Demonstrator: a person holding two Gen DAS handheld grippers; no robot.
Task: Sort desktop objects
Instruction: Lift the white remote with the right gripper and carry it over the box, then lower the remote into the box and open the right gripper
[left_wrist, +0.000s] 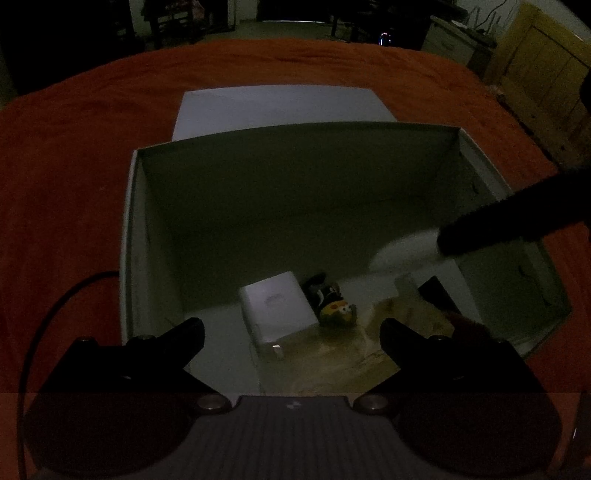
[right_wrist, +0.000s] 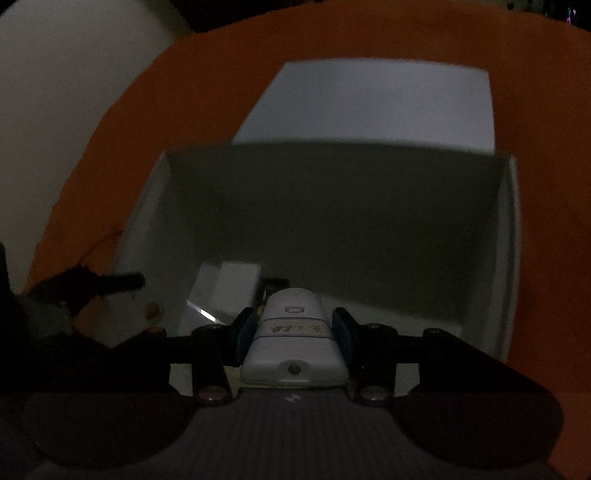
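The right gripper (right_wrist: 293, 334) is over the open white box (left_wrist: 129, 229) now, and its blue pads (right_wrist: 245, 332) are clamped on the flanks of a white device (right_wrist: 295, 339), a rounded, oblong thing with a handwritten label band across its middle. Its long axis runs straight out along the fingers, nose pointing into the box and down toward the floor of it, so a release here should, I'd say, drop it nose-first rather than flat. Underneath and a touch to the left of that nose sits a white block (right_wrist: 236, 291), with something small and dark just beside it that I can't make out. From the left wrist's view the same white block (left_wrist: 275, 308) lies on the box floor, near side, with a small yellow-and-black figurine (left_wrist: 334, 304) touching its right edge, and a dark item further right against the wall. The left gripper (left_wrist: 291, 334) hangs above the near rim, fingers spread wide with nothing between them; it is near the box too, but the right one has the load. The far half of the box floor looks bare, which is the open room. The walls stand tall on all sides, so the nose has to clear the near rim before the fingers let go. Beyond the box lies its white lid (left_wrist: 280, 107), flat on the orange tablecloth (left_wrist: 74, 147).
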